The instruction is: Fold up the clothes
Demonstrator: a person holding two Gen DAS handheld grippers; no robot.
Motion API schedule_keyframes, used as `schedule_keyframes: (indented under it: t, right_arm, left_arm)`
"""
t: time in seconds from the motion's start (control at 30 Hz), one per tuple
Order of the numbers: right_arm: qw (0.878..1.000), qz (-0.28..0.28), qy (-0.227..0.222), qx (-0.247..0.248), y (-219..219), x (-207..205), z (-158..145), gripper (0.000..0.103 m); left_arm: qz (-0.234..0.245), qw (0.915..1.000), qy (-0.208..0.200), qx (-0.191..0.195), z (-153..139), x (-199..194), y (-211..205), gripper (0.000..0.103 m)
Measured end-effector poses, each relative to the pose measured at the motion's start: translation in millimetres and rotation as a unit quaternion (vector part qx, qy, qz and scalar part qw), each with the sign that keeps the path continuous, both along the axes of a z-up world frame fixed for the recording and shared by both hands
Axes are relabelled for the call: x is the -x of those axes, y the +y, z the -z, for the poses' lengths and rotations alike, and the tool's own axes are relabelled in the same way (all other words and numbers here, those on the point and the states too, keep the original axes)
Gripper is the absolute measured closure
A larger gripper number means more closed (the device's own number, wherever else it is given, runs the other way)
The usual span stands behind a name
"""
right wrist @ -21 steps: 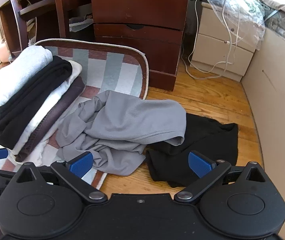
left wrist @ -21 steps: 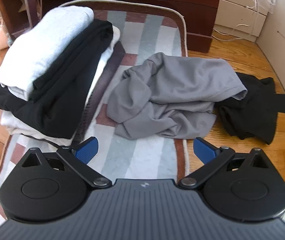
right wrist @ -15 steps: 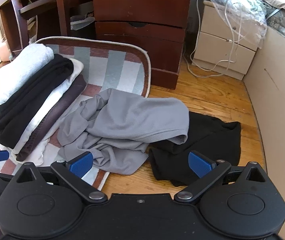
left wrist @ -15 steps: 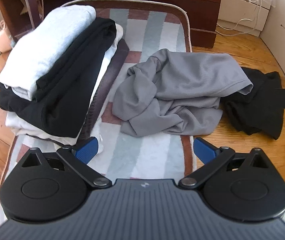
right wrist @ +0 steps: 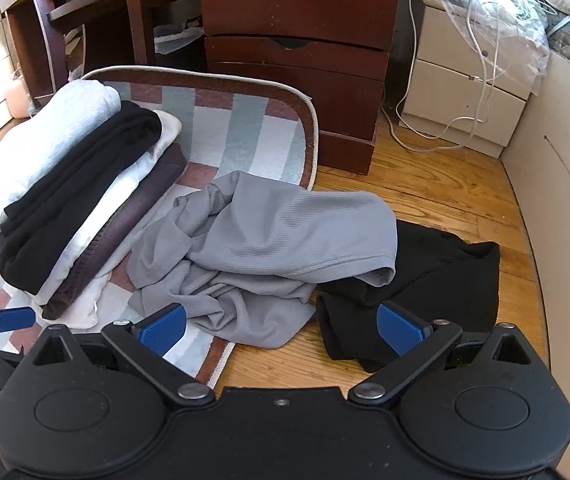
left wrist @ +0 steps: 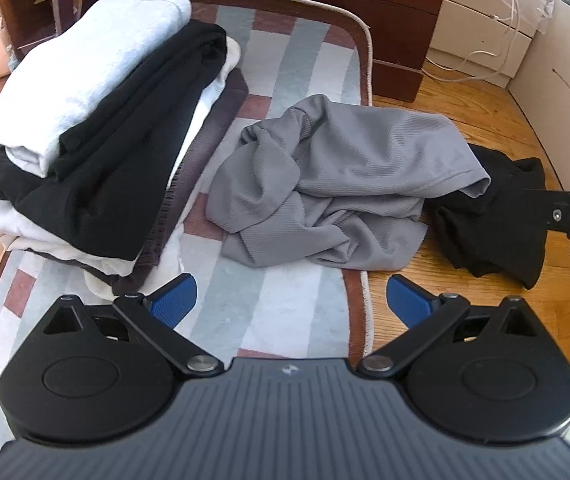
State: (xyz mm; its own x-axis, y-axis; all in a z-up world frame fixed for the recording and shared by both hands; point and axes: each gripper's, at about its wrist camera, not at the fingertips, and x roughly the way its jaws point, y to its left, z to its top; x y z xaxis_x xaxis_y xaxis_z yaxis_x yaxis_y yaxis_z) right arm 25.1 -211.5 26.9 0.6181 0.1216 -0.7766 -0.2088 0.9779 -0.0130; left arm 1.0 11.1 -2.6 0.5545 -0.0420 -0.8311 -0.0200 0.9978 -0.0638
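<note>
Here, both claws agape, left claw (left wrist: 291,300), right claw (right wrist: 283,326), crumpled grey shirt (left wrist: 337,192) ahead

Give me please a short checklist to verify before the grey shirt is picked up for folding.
1. Left hand-held gripper open and empty: ok.
2. Right hand-held gripper open and empty: ok.
3. Grey shirt free on top, nothing lying on it: ok.
4. Grey shirt apart from the black garment: not ok, its edge overlaps the black one.
5. Folded stack clear of the shirt: ok, a strip of rug shows between them.
6. Collar or sleeves found for a grip: cannot tell, the shirt is crumpled.
</note>
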Motion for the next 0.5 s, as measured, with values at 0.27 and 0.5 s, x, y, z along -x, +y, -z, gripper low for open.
schedule_keyframes:
  t: [0.27,0.5]
  right_arm:
    - [1.0,0.001,-0.008,0.016,-1.4,-1.0,1.1,0.0]
    - [1.0,0.004,-0.007,0.013,-3.6,-0.6,2.2,0.0]
  left_arm:
    - [0.008,0.9998,0.0,-0.017,0.5,2.7,-7.2,0.0]
    - [0.007,0.9997,-0.004,-0.023,1.7,5.3,-12.8,0.0]
